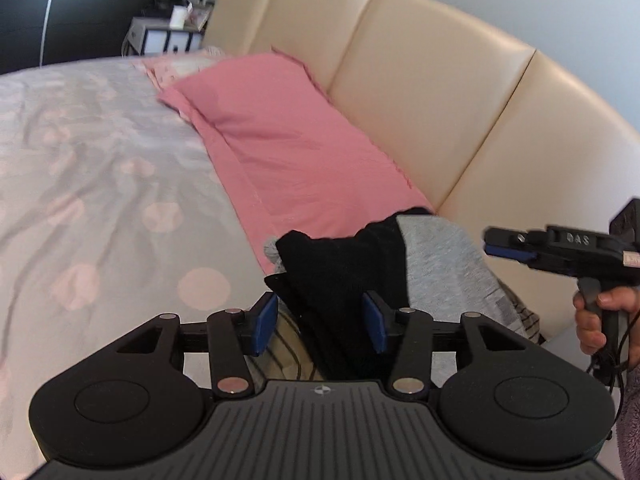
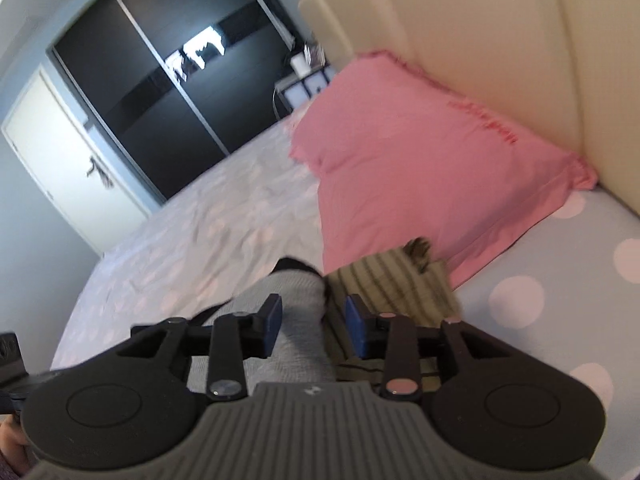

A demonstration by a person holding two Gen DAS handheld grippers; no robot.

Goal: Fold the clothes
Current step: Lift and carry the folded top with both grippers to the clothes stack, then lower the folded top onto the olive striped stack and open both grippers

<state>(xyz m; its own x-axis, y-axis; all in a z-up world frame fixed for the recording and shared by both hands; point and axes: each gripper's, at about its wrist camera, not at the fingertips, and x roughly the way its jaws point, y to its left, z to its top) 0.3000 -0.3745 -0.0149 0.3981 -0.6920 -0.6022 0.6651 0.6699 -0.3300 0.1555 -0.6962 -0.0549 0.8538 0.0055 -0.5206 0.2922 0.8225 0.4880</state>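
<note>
A pile of clothes lies on the bed by the headboard: a black garment (image 1: 328,276) on top, a grey garment (image 1: 444,264) beside it and a beige striped one (image 1: 280,344) underneath. My left gripper (image 1: 320,322) is open, its blue pads on either side of the black garment. My right gripper (image 2: 314,330) is open over the grey garment (image 2: 288,320), with the striped garment (image 2: 396,280) to its right. The right gripper also shows in the left wrist view (image 1: 508,246), held above the grey garment.
A pink pillow (image 1: 276,136) lies along the cream padded headboard (image 1: 440,92). The bed sheet (image 1: 100,184) is pale grey with pink dots. A nightstand (image 1: 164,36) stands beyond the bed, and a dark sliding wardrobe (image 2: 160,92) and white door (image 2: 68,160) farther off.
</note>
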